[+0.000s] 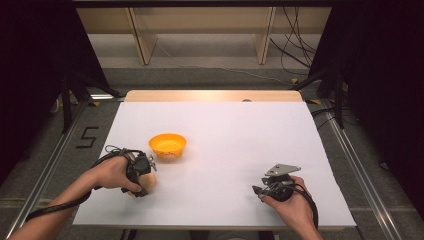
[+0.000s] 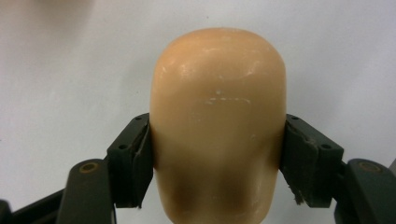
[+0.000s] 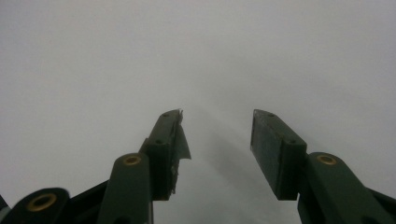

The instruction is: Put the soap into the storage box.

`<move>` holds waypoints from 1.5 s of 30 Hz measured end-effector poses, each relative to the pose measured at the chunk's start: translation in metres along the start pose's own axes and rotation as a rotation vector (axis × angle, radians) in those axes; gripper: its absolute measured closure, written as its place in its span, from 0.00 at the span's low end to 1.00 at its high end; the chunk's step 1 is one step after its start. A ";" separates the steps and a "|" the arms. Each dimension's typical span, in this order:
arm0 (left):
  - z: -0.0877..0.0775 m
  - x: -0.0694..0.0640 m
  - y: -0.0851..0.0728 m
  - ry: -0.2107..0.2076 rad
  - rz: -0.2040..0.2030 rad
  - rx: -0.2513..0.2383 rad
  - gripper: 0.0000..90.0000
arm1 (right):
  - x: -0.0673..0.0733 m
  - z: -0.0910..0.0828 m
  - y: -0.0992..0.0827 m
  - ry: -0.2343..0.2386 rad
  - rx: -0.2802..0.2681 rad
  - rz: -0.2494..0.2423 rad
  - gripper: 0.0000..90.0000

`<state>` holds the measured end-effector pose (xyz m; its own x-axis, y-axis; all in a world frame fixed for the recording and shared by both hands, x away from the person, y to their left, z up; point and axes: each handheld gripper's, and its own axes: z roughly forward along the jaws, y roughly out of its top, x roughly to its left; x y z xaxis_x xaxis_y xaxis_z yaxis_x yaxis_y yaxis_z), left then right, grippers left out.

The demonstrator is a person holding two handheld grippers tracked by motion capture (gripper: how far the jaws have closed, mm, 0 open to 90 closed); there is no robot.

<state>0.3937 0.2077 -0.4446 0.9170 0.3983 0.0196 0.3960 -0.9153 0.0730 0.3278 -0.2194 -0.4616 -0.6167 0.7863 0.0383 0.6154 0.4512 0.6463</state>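
One peach-coloured rounded object [image 2: 218,126] gripped between the left tool's [image 1: 141,172] jaws at the counter's [image 1: 240,130] near left, one orange bowl [image 1: 168,145] just beyond it — right tool [image 3: 216,140] near right, jaws apart, holding nothing.

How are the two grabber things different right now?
The left gripper is shut on a smooth peach-coloured lump, pads pressing its two sides; the right gripper is open with nothing between its jaws. The left gripper sits near the orange bowl; the right gripper is farther from it. Both have black jaws and hang over the white table.
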 end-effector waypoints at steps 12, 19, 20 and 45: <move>-0.007 -0.002 0.005 0.005 0.035 -0.018 0.36 | 0.000 -0.002 0.001 -0.014 -0.016 0.013 0.60; -0.010 -0.001 0.006 0.011 0.058 -0.033 0.36 | 0.000 -0.003 0.001 -0.017 -0.024 0.016 0.60; -0.010 -0.001 0.006 0.009 0.060 -0.031 0.36 | 0.001 -0.003 0.001 -0.016 -0.022 0.024 0.59; -0.018 0.005 0.014 0.017 0.098 -0.044 0.36 | 0.002 -0.006 -0.001 -0.030 -0.045 0.034 0.59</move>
<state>0.4034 0.1979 -0.4251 0.9501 0.3087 0.0454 0.3021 -0.9464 0.1139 0.3230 -0.2213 -0.4578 -0.5803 0.8135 0.0384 0.6129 0.4052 0.6783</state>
